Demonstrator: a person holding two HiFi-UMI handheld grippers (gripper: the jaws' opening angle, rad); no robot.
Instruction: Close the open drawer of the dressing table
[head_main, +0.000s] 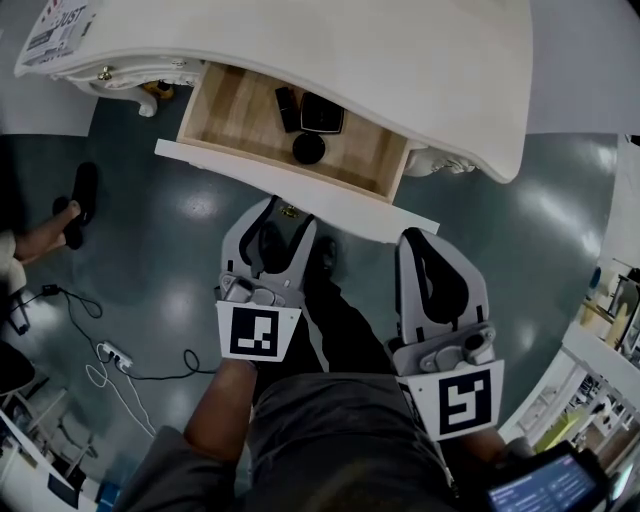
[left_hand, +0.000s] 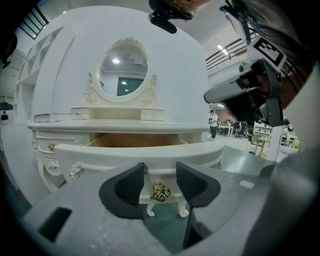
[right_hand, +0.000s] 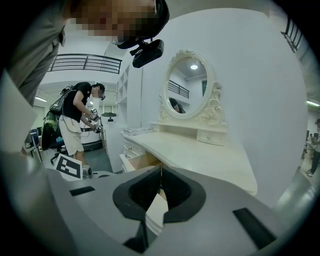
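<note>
The white dressing table (head_main: 400, 60) has its centre drawer (head_main: 230, 166) pulled out, showing a wooden inside with three black items (head_main: 308, 148). My left gripper (head_main: 285, 222) is open just in front of the drawer's white front panel (left_hand: 140, 152). The gold handle (left_hand: 160, 192) sits in the gap between its fingertips, untouched. My right gripper (head_main: 415, 238) is at the drawer's right end, close under the tabletop edge. In the right gripper view the right gripper (right_hand: 160, 186) is shut with nothing in it, and the open drawer (right_hand: 142, 161) shows behind.
An oval mirror (left_hand: 123, 70) stands at the back of the table. A bystander's sandalled foot (head_main: 75, 205) and a power strip with cable (head_main: 115, 355) lie on the floor at left. Another person (right_hand: 77, 120) stands farther off. Shelving (head_main: 600, 330) is at right.
</note>
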